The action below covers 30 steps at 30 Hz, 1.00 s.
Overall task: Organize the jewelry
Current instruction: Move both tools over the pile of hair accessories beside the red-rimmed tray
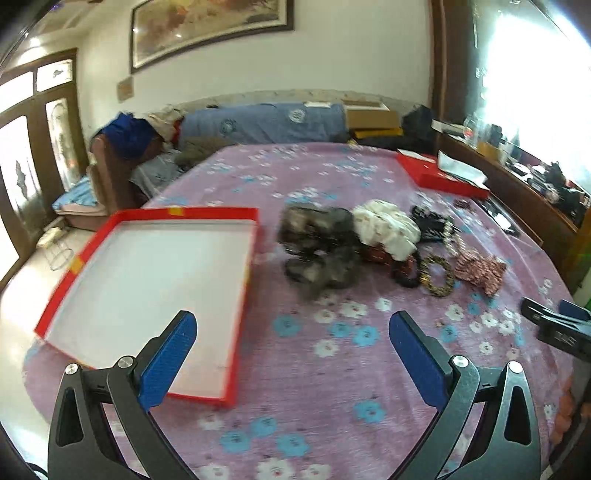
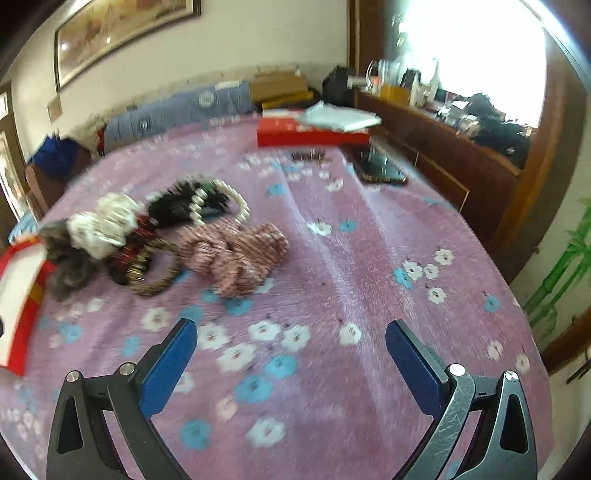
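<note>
A round table under a mauve plush cloth printed with blue and white flowers [image 1: 317, 387] filled both views, standing in a room with a framed landscape painting [image 1: 207, 26] on a pale wall, a blue-covered sofa [image 1: 266, 123] behind, a dark wooden sideboard [image 2: 454, 147] beneath a bright window, and glazed wooden doors [image 1: 33, 147] on the left. On the cloth's left side lay a shallow red cardboard tray with a white floor [image 1: 122, 306], its long axis running from the near edge away toward the sofa; it held nothing visible. A closed red flat box [image 2: 291, 134] sat at the far right with white papers on it. The jewellery lay heaped mid-table, right of the tray and apart from it: a grey fur scrunchie [image 1: 317, 247], a white cloth scrunchie [image 1: 386, 227], a pink patterned scrunchie [image 2: 236, 254], a gold-and-black bangle [image 1: 437, 275] lying flat, and a pearl bead strand [image 2: 225, 199] draped on dark pieces. The left gripper [image 1: 291, 334] and right gripper [image 2: 291, 341] both hovered above bare cloth, blue-padded fingers spread wide, holding nothing.
</note>
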{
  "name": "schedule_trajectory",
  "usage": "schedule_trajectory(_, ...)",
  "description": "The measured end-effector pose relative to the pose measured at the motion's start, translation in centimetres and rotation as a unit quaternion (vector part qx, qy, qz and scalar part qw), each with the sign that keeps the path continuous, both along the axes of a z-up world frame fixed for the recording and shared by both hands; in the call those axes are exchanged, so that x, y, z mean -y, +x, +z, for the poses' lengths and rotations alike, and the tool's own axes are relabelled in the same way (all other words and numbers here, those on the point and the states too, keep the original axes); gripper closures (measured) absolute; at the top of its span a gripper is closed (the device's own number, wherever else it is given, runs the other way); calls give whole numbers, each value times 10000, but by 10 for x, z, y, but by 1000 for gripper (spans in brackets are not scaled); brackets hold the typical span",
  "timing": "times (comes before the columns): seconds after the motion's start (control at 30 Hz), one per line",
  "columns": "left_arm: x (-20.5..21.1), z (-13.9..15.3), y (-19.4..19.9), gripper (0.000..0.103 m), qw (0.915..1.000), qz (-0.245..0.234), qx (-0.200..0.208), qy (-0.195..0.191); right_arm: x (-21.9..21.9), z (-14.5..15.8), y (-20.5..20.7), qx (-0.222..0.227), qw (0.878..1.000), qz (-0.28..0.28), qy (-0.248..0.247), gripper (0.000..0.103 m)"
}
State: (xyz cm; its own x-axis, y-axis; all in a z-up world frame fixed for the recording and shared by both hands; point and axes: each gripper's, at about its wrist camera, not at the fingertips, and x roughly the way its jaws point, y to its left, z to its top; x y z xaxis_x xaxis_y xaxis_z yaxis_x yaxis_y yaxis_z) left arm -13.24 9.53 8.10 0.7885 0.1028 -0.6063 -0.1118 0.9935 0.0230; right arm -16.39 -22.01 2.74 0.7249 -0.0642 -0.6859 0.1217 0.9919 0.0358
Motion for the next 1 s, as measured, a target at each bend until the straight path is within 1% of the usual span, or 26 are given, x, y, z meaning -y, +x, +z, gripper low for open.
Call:
schedule_trajectory(0.13, -7, 12, -16, 0, 9985, 249, 343, 340, -16, 11, -30, 457, 9989, -104, 36, 0)
schedule_trajectory(0.23, -9, 18, -28, 0, 9977, 263, 403, 482, -27, 19, -44, 600, 9981, -111, 68, 0)
schedule_trajectory(0.37, -11, 23, -42, 0, 9988, 160, 348, 302, -36, 31, -60, 667, 9977, 39, 103, 0)
schedule_trajectory(0.53, -8, 28, -49, 0, 9999, -51, 117, 93, -36, 45, -79, 811, 9966, 48, 93, 0)
schedule_trajectory(0.67, -6, 31, -51, 0, 9999, -57, 118, 71, -33, 45, -79, 764, 9969, 13, 170, 0)
schedule_trajectory(0.77, -4, 31, -45, 0, 9998, -82, 6, 163, -35, 40, -72, 560, 9982, 92, 218, 0)
schedule_trajectory(1.0, -9, 34, -25, 0, 9997, 31, -208, 153, -40, 36, -52, 248, 9992, 238, 191, 2)
